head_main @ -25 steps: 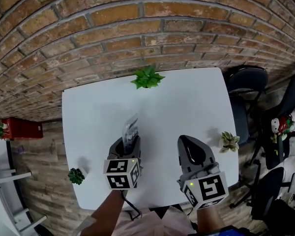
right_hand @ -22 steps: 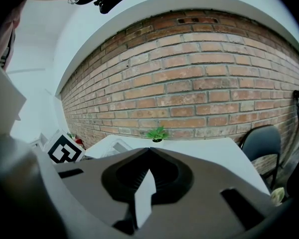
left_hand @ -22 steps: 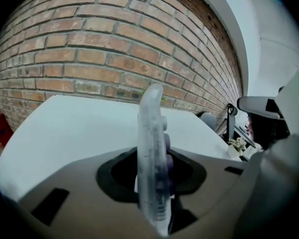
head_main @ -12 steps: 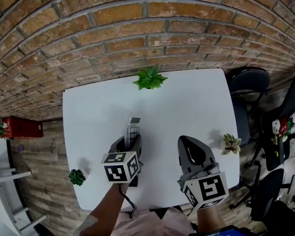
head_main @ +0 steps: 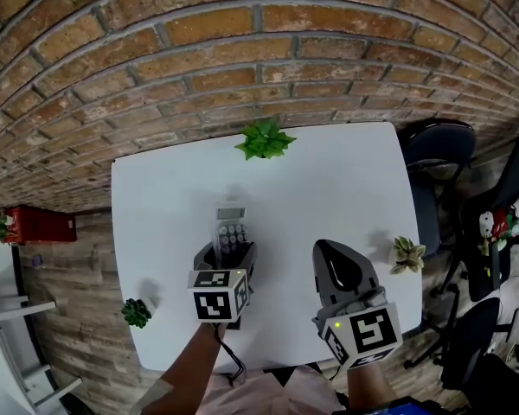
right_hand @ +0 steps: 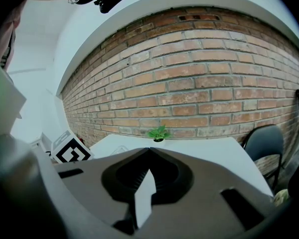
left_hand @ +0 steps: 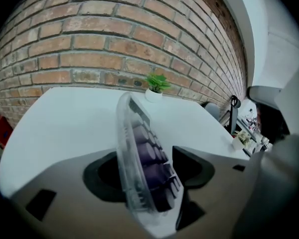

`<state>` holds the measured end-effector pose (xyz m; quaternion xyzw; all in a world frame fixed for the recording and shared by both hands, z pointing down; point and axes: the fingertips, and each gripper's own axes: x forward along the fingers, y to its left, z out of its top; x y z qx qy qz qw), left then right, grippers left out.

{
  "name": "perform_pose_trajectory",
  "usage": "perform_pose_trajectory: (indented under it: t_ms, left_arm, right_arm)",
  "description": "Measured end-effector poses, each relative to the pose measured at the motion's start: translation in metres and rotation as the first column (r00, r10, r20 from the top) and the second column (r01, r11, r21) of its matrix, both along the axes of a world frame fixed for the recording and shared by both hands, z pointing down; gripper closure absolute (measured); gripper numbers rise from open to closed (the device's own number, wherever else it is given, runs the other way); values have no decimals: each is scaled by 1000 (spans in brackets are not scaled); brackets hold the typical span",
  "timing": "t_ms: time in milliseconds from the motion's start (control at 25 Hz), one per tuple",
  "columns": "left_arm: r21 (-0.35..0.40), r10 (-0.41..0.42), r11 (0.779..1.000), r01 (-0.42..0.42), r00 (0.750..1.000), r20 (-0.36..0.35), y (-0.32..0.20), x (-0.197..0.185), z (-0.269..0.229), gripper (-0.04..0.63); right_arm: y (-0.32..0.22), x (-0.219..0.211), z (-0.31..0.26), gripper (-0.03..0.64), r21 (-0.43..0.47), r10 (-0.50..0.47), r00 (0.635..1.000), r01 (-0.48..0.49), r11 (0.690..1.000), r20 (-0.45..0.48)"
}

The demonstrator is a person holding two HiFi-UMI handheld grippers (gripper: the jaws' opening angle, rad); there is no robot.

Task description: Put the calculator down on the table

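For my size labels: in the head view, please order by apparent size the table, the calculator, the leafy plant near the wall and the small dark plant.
1. table
2. leafy plant
3. calculator and small dark plant: these look about alike, and the calculator's near end is hidden, so I do not rank them.

The calculator (left_hand: 139, 153) is clear glossy plastic; the table (head_main: 329, 188) smooth matt white; the wall (head_main: 242, 50) rough brick.

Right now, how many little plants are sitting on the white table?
3: the far plant by the brick wall, the right plant at the right edge of the table, the left plant near its front left corner. None seems hidden.
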<state>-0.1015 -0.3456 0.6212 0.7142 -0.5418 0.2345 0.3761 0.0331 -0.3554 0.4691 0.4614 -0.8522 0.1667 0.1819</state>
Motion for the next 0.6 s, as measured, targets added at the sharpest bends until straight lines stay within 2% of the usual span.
perform_pose_trajectory:
  t_ms: [280,440,520,600]
  left_arm:
    - [17,11,1000,-15,985,171,6,-17,1,199]
    - [68,10,997,-29,966,260,7,-28,-13,186]
    - [103,-6,994,-22,963,270,9,-33,-24,184]
    - [172,-49,985,8,971,235,11,-37,-45,186]
  right_arm:
    - [2,-6,-4,614,9,-18,1000,18,1000,7]
    - [3,-13,-9,614,23,-40,999,40,999,14]
    - [5,-18,-13,614,33,-54,998,54,998,17]
    - [8,-23,-20,614,48,-67,998,66,997,20]
